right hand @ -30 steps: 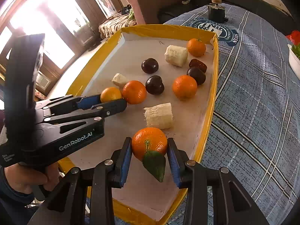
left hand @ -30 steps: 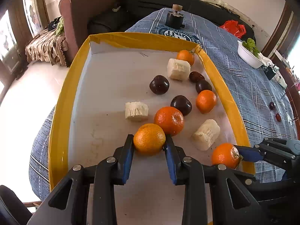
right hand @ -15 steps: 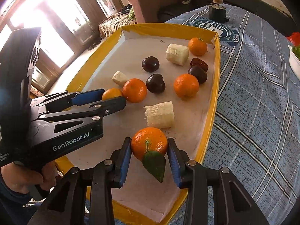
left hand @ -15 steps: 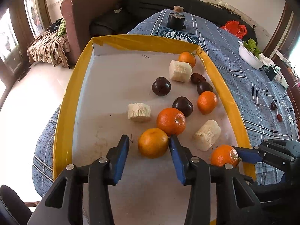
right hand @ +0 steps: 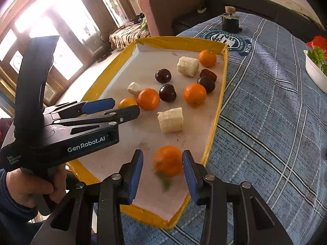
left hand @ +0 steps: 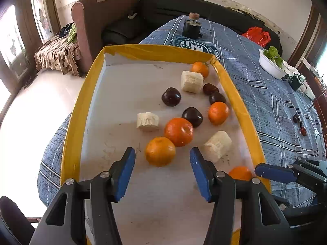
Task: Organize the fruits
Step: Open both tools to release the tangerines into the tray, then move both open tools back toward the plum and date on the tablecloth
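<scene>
A pale orange (left hand: 160, 151) is lying on the white floor of the yellow-rimmed tray (left hand: 70, 134), between the blue pads of the left gripper (left hand: 162, 175). The pads are not touching it; a gap is being seen on each side, and the jaws are opening. Just behind it, a deeper-coloured orange (left hand: 179, 131) is resting, touching it or nearly so. A dark plum (left hand: 192, 116) is placed right behind that orange.

A second leafy orange (right hand: 168, 160) is sitting between the pads of the right gripper (right hand: 162, 172), near the corner of the tray closest to the camera. It is blurred, with a green leaf (right hand: 164, 180) under it. A small gap is being shown on the left side, and the right pad is very close to the fruit; whether it is pressed cannot be told, so the grasp is not being confirmed.

Further out, three banana pieces (left hand: 147, 121) (left hand: 217, 146) (left hand: 192, 81) are scattered on the tray, together with more plums (left hand: 171, 96) and two more oranges (left hand: 218, 113) (left hand: 200, 69). The tray is standing on a blue checked tablecloth (right hand: 276, 106). A white bowl with greens (left hand: 270, 62) is placed well apart, at the right.
</scene>
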Available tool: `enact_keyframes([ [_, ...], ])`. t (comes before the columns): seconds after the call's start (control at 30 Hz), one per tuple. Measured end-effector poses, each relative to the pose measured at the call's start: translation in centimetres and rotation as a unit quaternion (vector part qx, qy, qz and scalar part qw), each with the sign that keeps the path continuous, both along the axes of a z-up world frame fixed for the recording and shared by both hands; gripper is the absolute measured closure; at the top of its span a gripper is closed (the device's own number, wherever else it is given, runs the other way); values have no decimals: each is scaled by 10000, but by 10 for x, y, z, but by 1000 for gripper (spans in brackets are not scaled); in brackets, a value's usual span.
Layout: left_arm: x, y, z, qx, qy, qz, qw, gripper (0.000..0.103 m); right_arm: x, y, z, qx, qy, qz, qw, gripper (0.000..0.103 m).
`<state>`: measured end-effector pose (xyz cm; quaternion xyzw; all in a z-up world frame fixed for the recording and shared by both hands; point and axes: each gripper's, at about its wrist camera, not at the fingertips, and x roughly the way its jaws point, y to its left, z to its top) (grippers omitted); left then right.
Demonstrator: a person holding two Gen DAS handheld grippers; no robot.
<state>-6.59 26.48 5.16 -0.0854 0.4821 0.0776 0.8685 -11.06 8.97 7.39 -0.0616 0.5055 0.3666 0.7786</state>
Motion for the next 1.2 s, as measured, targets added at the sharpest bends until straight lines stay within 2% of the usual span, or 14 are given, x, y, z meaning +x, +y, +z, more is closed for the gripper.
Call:
enact_keyframes([
  [0.23, -4, -16, 8, 59, -97, -17, 9999, 46, -8, -28, 9, 160, -39, -252, 9995, 59],
  [0.5, -11, -41, 22, 203, -338, -166, 9991, 45, -8, -74, 14, 330, 17, -810, 9962, 59],
  [0.63, -14, -67, 26, 269, -446, -449, 9976, 42, -6, -107, 11, 336, 87, -1335, 9904, 59],
  [0.77, -16, -107, 25, 356, -484, -1036, 9928, 41, 2, -145, 1, 147, 218, -2089, 9776, 56],
  [0.87, -18, -138, 24, 446, -510, -1494, 9865, 40, 5, -167, -6, 92, 371, -2396, 9701, 56],
  [1.0, -19, -169, 21, 575, -506, -1906, 9787, 39, 1, -190, -11, -4, 460, -2539, 9661, 55],
  [1.2, -17, -184, 19, 555, -470, -1981, 9775, 37, 1, -208, -18, -84, 575, -2681, 9616, 51],
])
